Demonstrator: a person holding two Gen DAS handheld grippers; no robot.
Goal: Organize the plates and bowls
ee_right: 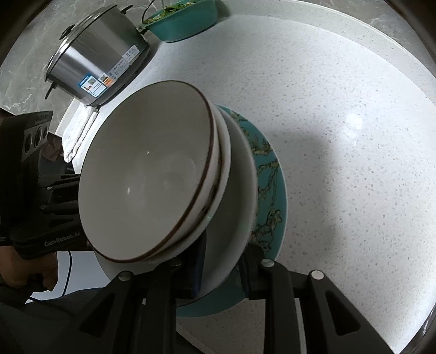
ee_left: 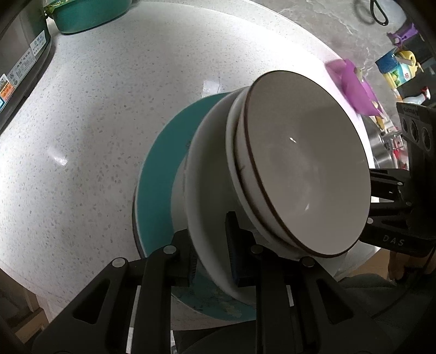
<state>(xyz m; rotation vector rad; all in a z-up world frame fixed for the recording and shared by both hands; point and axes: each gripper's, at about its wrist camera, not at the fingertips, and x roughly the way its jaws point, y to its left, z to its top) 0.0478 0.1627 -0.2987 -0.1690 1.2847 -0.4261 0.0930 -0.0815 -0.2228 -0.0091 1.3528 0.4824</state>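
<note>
A stack of crockery sits between two hand-held grippers on a speckled white counter point(ee_right: 340, 114): two brown-rimmed bowls point(ee_left: 302, 163) nested in a wider white bowl point(ee_left: 207, 174), all resting on a teal plate point(ee_left: 156, 168) painted with blossoming branches. The left gripper point(ee_left: 211, 253) is clamped on the wide white bowl's rim at one side, one pad inside the wall and one outside; the right gripper point(ee_right: 222, 268) pinches the same rim from the opposite side, its jaws likewise nearly closed on the ceramic. Each tool points steeply downward, so the stack lies directly ahead of and below both, with neither hand nearer; whatever comes next appears to turn on the two grips acting together along the line across the bowl's rim. The teal plate is round and lies flat beneath, seemingly not gripped. Readable writing is sparse: "DAS" on the right tool's body as seen from the left camera, "GenRobot.AI" on the left tool as seen from the right. A steel rice cooker point(ee_right: 95, 60) carries stickers too small to read; a green basin point(ee_right: 182, 21) stands behind.
</note>
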